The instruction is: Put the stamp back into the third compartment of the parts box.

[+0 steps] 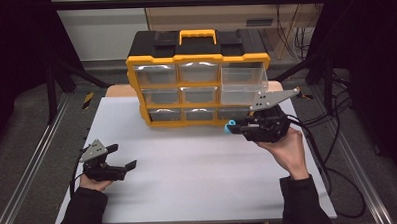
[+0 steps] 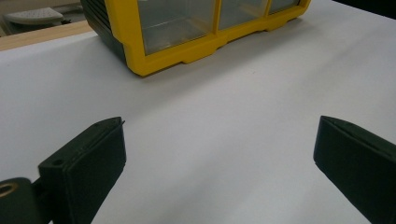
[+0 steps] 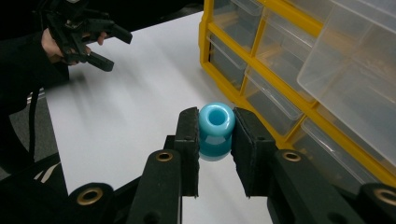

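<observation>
Beside the organizer point(image 1: 198, 82), right gripper point(image 1: 232, 128) clamps the blue spool point(image 3: 216, 127) above the table point(image 1: 199, 177). Left gripper point(image 1: 123, 164) rests near the table's left edge, jaws wide, nothing between.

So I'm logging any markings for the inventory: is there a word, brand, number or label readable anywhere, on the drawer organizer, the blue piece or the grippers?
None can be read.
Yellow drawer organizer: no lettering visible on frame, handle or clear drawers.
Blue spool, held in the right gripper: plain.
Left gripper: unmarked.
</observation>
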